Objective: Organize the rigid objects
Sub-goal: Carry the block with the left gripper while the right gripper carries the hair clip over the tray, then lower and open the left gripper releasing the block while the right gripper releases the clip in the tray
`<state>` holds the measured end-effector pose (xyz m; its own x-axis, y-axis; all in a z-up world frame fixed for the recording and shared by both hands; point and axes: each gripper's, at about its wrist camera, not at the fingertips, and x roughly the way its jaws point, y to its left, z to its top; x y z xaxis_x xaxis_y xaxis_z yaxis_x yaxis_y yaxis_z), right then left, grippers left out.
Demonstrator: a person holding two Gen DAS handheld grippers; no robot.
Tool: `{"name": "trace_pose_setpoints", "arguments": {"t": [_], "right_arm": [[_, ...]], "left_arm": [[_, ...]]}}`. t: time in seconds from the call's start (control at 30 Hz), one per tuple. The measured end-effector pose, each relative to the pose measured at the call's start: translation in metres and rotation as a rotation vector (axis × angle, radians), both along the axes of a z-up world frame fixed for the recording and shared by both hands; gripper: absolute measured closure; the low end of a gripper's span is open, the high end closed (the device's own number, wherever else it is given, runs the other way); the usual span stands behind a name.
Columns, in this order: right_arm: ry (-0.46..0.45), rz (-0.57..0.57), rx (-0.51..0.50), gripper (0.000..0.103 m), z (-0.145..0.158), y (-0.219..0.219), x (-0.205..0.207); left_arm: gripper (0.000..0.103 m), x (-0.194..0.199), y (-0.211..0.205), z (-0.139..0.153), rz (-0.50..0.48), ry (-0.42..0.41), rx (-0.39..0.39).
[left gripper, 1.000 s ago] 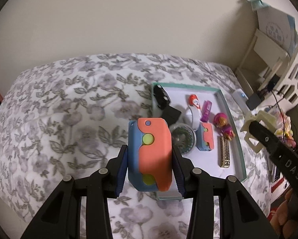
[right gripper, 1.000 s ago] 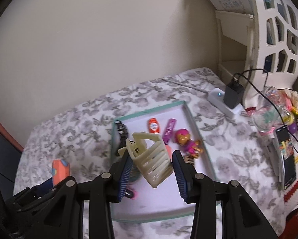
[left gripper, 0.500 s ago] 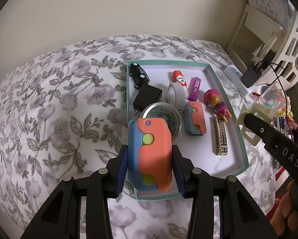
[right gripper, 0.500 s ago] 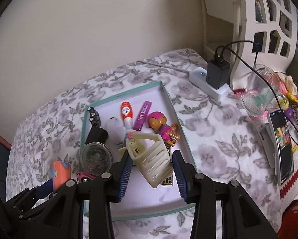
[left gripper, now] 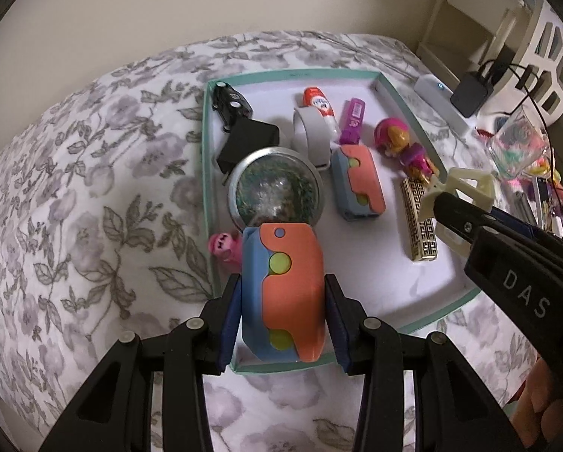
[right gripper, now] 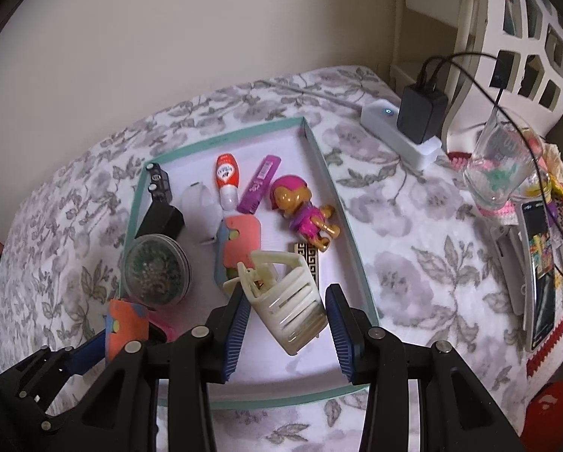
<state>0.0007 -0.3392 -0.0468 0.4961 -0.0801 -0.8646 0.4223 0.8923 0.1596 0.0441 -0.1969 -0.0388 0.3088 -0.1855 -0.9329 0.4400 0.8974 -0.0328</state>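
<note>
My left gripper (left gripper: 283,324) is shut on an orange and blue toy case (left gripper: 283,293) and holds it over the near left corner of the teal-rimmed tray (left gripper: 447,312). My right gripper (right gripper: 287,324) is shut on a cream hair claw clip (right gripper: 287,301) and holds it above the tray's (right gripper: 349,241) near middle. The clip also shows in the left wrist view (left gripper: 466,196). The tray holds a second orange and blue case (left gripper: 358,184), a round tin (left gripper: 276,192), a gold bar (left gripper: 419,222), a pink figure (left gripper: 402,147) and several other small items.
The tray lies on a floral cloth (left gripper: 74,188). A small pink toy (left gripper: 223,245) sits by the tray's left wall. A power strip with a black adapter (right gripper: 420,113), a glass (right gripper: 499,165), a phone (right gripper: 541,275) and a white shelf (right gripper: 522,37) crowd the right side.
Both grippers have moved closer and lower over the tray with their objects held. The tray fills more of both views now.
</note>
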Motion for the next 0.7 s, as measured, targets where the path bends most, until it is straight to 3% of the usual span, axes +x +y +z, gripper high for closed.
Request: {"name": "trace_pose_setpoints", "arguments": {"t": [0.7], "right_arm": [[0.100,0.051,0.022,0.059,-0.030,0.006,0.009]], "left_arm": [[0.059,-0.006,-0.008,-0.034,-0.016,0.080,0.061]]}}
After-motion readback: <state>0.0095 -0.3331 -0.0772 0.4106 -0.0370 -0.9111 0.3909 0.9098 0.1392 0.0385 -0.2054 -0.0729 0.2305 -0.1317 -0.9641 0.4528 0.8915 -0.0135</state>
